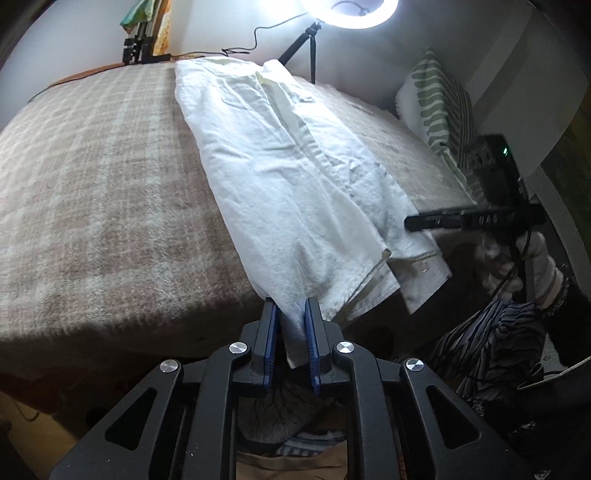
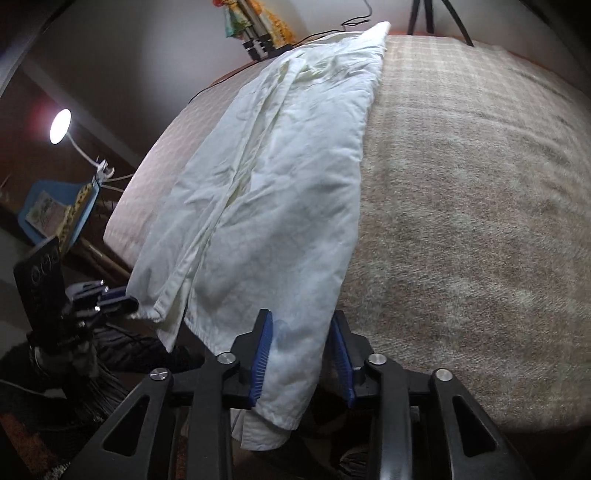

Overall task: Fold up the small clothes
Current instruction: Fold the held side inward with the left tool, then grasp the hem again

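Note:
A white garment (image 1: 280,177) lies folded lengthwise on the plaid-blanketed bed (image 1: 96,177), its near end hanging over the bed edge. My left gripper (image 1: 290,314) is shut on its near left corner, cloth pinched between the blue pads. In the right wrist view the same garment (image 2: 280,206) runs away from me; my right gripper (image 2: 301,328) straddles the near right corner with jaws apart, the cloth loose between them. The right gripper also shows in the left wrist view (image 1: 465,219) at the garment's right edge; the left one shows in the right wrist view (image 2: 110,299).
A ring light on a tripod (image 1: 347,14) stands behind the bed. A green-striped pillow (image 1: 439,107) leans at the right. A desk lamp (image 2: 61,125) and blue chair (image 2: 55,214) stand to the left. Striped clothes (image 1: 480,343) lie below the bed edge.

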The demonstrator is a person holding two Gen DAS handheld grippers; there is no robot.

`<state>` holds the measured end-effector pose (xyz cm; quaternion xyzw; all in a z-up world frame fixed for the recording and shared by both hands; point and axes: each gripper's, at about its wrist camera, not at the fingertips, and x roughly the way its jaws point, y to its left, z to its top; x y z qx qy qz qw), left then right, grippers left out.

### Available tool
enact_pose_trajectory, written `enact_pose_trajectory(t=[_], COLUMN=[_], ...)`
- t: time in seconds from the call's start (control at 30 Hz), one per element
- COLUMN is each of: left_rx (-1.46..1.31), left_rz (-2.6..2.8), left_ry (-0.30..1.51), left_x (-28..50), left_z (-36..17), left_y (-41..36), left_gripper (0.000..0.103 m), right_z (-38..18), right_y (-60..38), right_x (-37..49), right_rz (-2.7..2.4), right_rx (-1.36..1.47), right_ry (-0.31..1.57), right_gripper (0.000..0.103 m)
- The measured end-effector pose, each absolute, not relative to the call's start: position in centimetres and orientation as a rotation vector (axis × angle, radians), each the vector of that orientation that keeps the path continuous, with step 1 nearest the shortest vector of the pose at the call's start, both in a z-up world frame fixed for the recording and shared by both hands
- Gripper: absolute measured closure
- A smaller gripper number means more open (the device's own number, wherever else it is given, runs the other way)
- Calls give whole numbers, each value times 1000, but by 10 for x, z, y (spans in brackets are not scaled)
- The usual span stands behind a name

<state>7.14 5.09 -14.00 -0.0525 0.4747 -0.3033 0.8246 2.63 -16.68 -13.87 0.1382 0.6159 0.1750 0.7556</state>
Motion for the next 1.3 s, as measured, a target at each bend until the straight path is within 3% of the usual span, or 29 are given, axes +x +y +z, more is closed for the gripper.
enact_pose_trajectory(t=[0.13, 0.4, 0.47, 0.57, 0.67, 0.8, 1.3], left_rx=[-170, -302, -307, -266, -255, -295, -471], left_rz=[-645, -636, -651, -670, -686, -704, -752], left_ry=[1013, 1103, 1102, 1080, 1063, 1050, 961], left_x=[74, 83, 84, 84, 83, 84, 114], left_z=[-139, -160, -160, -155, -151, -145, -98], left_y=[58, 64, 62, 54, 51, 55, 61], left_gripper=[69, 68, 72, 91, 97, 98, 99], right_z=[-140, -147, -149, -149, -150, -153, -133], right_y=[-167, -189, -192, -193, -192, -193, -220], right_x=[24, 11, 9, 8, 7, 6, 24], right_rz=[391, 420, 427, 435, 453, 452, 532], right_rx=[340, 539, 564, 576, 582, 621, 998], right_ry=[1339, 1355, 1362, 1366, 1363, 1363, 1189], right_gripper=[73, 70, 69, 69, 74, 90, 93])
